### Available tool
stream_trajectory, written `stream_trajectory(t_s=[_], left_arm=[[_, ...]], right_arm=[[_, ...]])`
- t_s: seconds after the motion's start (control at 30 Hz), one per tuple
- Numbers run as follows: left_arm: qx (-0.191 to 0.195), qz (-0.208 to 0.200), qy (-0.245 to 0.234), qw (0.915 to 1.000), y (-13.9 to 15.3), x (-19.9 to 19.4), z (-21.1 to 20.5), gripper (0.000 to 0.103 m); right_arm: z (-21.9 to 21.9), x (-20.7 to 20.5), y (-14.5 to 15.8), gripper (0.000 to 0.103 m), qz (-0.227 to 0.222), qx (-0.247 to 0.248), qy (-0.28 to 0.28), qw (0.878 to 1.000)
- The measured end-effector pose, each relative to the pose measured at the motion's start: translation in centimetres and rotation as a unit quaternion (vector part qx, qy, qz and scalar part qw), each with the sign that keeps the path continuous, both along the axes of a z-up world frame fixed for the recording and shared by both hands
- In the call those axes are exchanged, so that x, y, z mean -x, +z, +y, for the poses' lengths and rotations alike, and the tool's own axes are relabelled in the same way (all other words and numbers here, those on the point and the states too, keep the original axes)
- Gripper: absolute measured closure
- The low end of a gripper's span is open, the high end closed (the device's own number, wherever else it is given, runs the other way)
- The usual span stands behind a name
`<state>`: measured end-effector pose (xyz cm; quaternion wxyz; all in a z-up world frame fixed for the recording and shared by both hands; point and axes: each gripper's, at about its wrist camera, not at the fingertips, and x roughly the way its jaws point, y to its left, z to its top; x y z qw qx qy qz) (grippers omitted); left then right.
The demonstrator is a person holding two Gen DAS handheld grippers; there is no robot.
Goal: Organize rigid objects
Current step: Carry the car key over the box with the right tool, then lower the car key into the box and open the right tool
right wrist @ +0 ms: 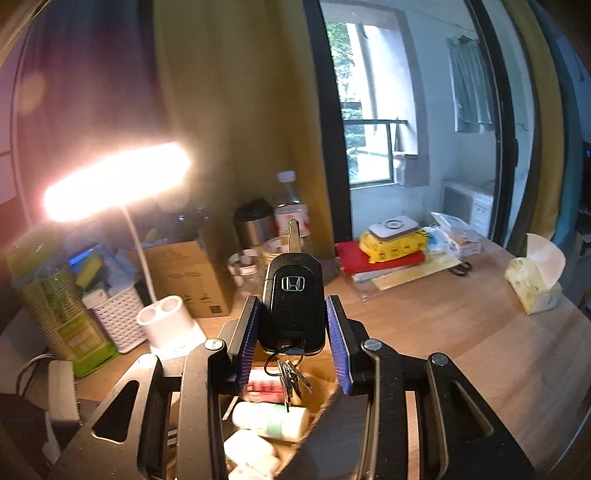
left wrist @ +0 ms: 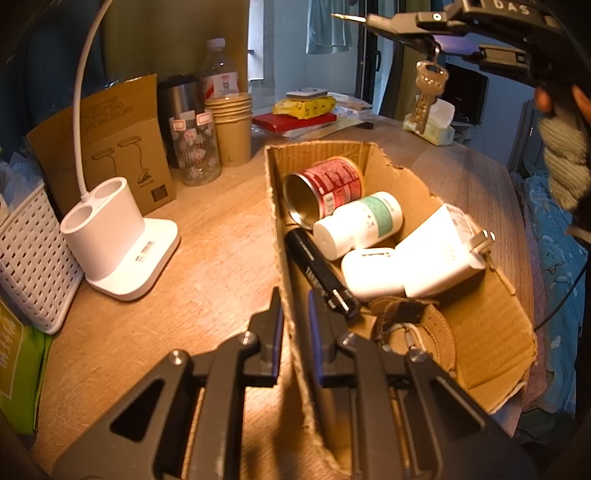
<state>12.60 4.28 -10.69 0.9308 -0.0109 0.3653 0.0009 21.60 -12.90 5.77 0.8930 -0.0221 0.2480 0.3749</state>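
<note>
A torn cardboard box (left wrist: 491,325) lies on the wooden desk. It holds a red can (left wrist: 325,188), a white pill bottle (left wrist: 358,223), a black marker (left wrist: 319,275), a white earbud case (left wrist: 371,273), a white charger (left wrist: 439,251) and a brown strap (left wrist: 424,325). My left gripper (left wrist: 293,325) is shut on the box's left wall. My right gripper (right wrist: 293,332) is shut on a black Honda car key (right wrist: 291,299), with small keys (right wrist: 291,380) hanging from it above the box. In the left wrist view the right gripper (left wrist: 436,33) is high over the box, keys (left wrist: 424,98) dangling.
A lit white desk lamp (left wrist: 118,236) stands left of the box, with a white basket (left wrist: 29,258), a cardboard carton (left wrist: 110,140), a glass bottle (left wrist: 195,147) and paper cups (left wrist: 232,129) behind. Books (right wrist: 384,258) and a tissue pack (right wrist: 535,288) lie at the far right.
</note>
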Motion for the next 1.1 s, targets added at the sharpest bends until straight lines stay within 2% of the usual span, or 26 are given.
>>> stream_trajectory(t_s=[0.27, 0.7, 1.1], left_arm=[[0.001, 0.0, 0.001, 1.0, 0.1, 0.0, 0.1, 0.089], [0.005, 0.0, 0.002, 1.0, 0.1, 0.0, 0.2, 0.089], [0.01, 0.003, 0.006, 0.9999, 0.0, -0.2, 0.4, 0.089]], right_arm=[[2.2, 3.3, -1.8, 0.065, 0.014, 0.011, 0.038, 0.999], [3.0, 6.3, -7.9, 0.065, 0.084, 0.029, 0.058, 0.994], [3.9, 7.7, -9.8, 0.065, 0.064, 0.072, 0.056, 0.994]])
